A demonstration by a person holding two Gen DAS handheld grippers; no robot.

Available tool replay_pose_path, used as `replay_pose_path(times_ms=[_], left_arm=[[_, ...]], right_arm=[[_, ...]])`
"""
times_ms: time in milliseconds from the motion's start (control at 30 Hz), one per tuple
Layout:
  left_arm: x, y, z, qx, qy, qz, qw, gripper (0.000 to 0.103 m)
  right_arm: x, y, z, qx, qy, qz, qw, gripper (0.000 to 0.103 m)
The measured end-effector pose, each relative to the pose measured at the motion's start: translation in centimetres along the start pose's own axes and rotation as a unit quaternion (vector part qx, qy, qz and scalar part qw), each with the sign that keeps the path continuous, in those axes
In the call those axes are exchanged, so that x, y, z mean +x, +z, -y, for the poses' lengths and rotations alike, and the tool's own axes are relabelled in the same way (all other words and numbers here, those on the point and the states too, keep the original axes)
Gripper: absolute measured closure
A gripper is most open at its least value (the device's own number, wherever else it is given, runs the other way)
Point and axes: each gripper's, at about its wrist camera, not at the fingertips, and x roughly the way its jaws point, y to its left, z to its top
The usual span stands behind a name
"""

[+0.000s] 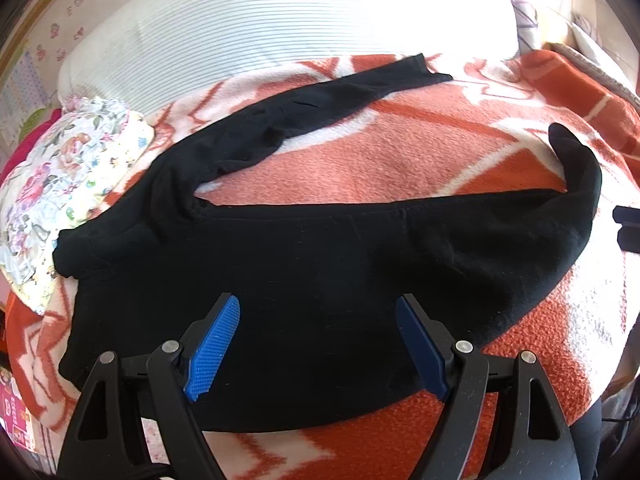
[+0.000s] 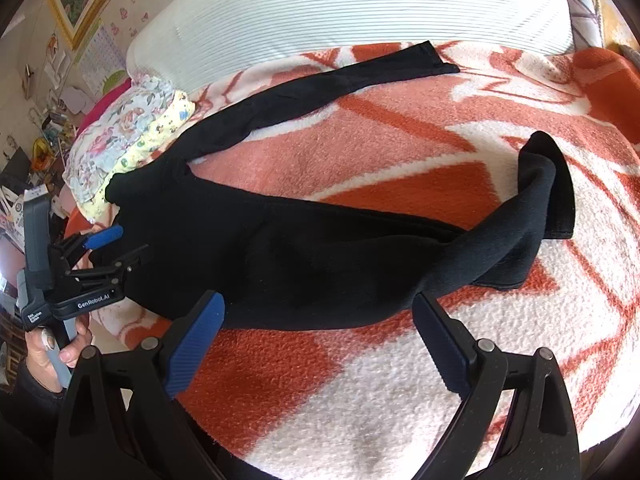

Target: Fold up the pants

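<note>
Black pants (image 1: 320,264) lie spread on an orange and white blanket (image 1: 380,160), waist at the left, the legs splayed apart. One leg (image 1: 320,96) runs to the far right; the near leg (image 1: 576,184) ends in a curled cuff at the right. My left gripper (image 1: 318,316) is open and empty, just above the seat of the pants. In the right wrist view the pants (image 2: 312,256) lie across the middle, and my right gripper (image 2: 318,312) is open and empty at the near leg's front edge. The left gripper (image 2: 116,246) shows there by the waist.
A floral cushion (image 1: 68,184) lies at the left by the waistband. A white ribbed headboard or mattress (image 1: 300,20) runs along the far side. The blanket's front edge (image 2: 400,468) drops off close to me. Cluttered shelves (image 2: 36,132) stand at far left.
</note>
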Motion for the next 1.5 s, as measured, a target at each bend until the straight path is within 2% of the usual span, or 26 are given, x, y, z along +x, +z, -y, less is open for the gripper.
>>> replay_pose_path(times_ms=[100, 233, 267, 333, 433, 500, 567, 600, 633, 733, 767, 800, 833, 867, 933, 1000, 1033, 1067, 1100, 1133, 1200, 1300, 1333, 1400, 1433, 1500], left_arm=[[0.5, 0.5, 1.0, 0.011, -0.01, -0.002, 0.9999, 0.022], [1.3, 1.7, 2.7, 0.033, -0.023, -0.001, 0.9992, 0.022], [1.6, 2.2, 3.2, 0.042, -0.022, 0.0, 0.9989, 0.022], [2.2, 2.9, 3.8, 0.055, -0.026, 0.004, 0.9982, 0.022], [3.8, 4.7, 4.9, 0.084, -0.042, 0.009, 0.9956, 0.022], [5.3, 6.0, 5.6, 0.107, -0.046, 0.007, 0.9932, 0.022], [6.7, 7.1, 6.2, 0.124, -0.049, 0.006, 0.991, 0.022], [7.4, 7.5, 6.4, 0.131, -0.051, 0.003, 0.99, 0.022], [8.0, 7.9, 6.6, 0.138, -0.052, -0.001, 0.9891, 0.022], [9.7, 8.7, 7.2, 0.161, -0.068, -0.008, 0.9846, 0.022], [10.5, 9.0, 7.5, 0.173, -0.072, -0.012, 0.9822, 0.022], [11.2, 9.2, 7.9, 0.188, -0.079, -0.017, 0.9789, 0.022], [11.9, 9.4, 8.3, 0.202, -0.086, -0.023, 0.9753, 0.022], [12.9, 9.4, 8.7, 0.219, -0.088, -0.033, 0.9711, 0.022], [14.6, 9.4, 9.6, 0.249, -0.094, -0.055, 0.9623, 0.022], [14.9, 9.7, 9.7, 0.258, -0.102, -0.053, 0.9594, 0.023], [14.9, 9.9, 9.8, 0.26, -0.111, -0.063, 0.9572, 0.034], [14.8, 9.9, 9.8, 0.261, -0.136, -0.076, 0.9527, 0.048], [14.6, 10.0, 10.0, 0.26, -0.159, -0.087, 0.9482, 0.092], [14.5, 9.9, 10.3, 0.26, -0.173, -0.099, 0.9449, 0.103], [14.0, 9.5, 11.4, 0.276, -0.148, -0.091, 0.9453, 0.103], [13.6, 9.0, 12.0, 0.274, -0.148, -0.078, 0.9472, 0.103], [13.7, 9.0, 11.9, 0.265, -0.149, -0.077, 0.9494, 0.103], [13.8, 9.3, 11.4, 0.244, -0.155, -0.081, 0.9539, 0.103], [13.7, 9.5, 11.0, 0.238, -0.156, -0.083, 0.9551, 0.099], [13.2, 10.2, 9.9, 0.231, -0.154, -0.079, 0.9574, 0.099]], right_arm=[[-1.0, 0.2, 2.0, 0.02, -0.014, 0.004, 1.0, 0.008], [-2.6, 0.5, 5.8, 0.056, -0.053, 0.004, 0.997, 0.008], [-3.4, 0.9, 6.5, 0.048, -0.101, -0.02, 0.994, 0.008], [-4.2, 1.2, 9.1, 0.069, -0.128, -0.015, 0.989, 0.008], [-4.0, 1.3, 13.3, 0.106, -0.126, 0.024, 0.986, 0.008], [-2.4, 1.6, 16.3, 0.144, -0.122, 0.025, 0.982, 0.012], [-1.0, 2.0, 18.3, 0.161, -0.124, 0.027, 0.979, 0.029], [0.3, 2.4, 19.3, 0.174, -0.122, 0.022, 0.977, 0.033], [-0.4, 2.6, 20.0, 0.168, -0.133, 0.032, 0.976, 0.04], [2.2, 3.4, 19.9, 0.155, -0.135, 0.022, 0.979, 0.041], [2.6, 3.7, 19.6, 0.148, -0.134, 0.025, 0.979, 0.043], [3.1, 4.2, 19.1, 0.14, -0.132, 0.033, 0.981, 0.049], [3.2, 4.6, 19.2, 0.139, -0.122, 0.04, 0.982, 0.071], [3.7, 4.9, 19.2, 0.144, -0.109, 0.039, 0.983, 0.082], [3.7, 5.1, 19.0, 0.146, -0.103, 0.043, 0.983, 0.084], [2.1, 4.7, 18.7, 0.144, -0.114, 0.055, 0.981, 0.085], [1.3, 4.6, 18.9, 0.146, -0.122, 0.06, 0.98, 0.086], [0.1, 4.3, 19.1, 0.147, -0.138, 0.068, 0.977, 0.087], [-1.5, 4.1, 19.5, 0.152, -0.157, 0.078, 0.973, 0.087], [-3.1, 3.9, 20.0, 0.159, -0.173, 0.087, 0.968, 0.087], [-7.1, 3.0, 21.5, 0.179, -0.206, 0.105, 0.956, 0.088], [-10.6, 0.8, 23.5, 0.215, -0.218, 0.104, 0.946, 0.088], [-10.6, 0.0, 23.9, 0.219, -0.228, 0.09, 0.944, 0.088], [-9.1, -1.2, 24.4, 0.222, -0.219, 0.052, 0.949, 0.086], [-8.5, -1.7, 24.5, 0.225, -0.231, 0.038, 0.946, 0.084], [-8.2, -1.6, 23.6, 0.216, -0.263, 0.032, 0.94, 0.082]])
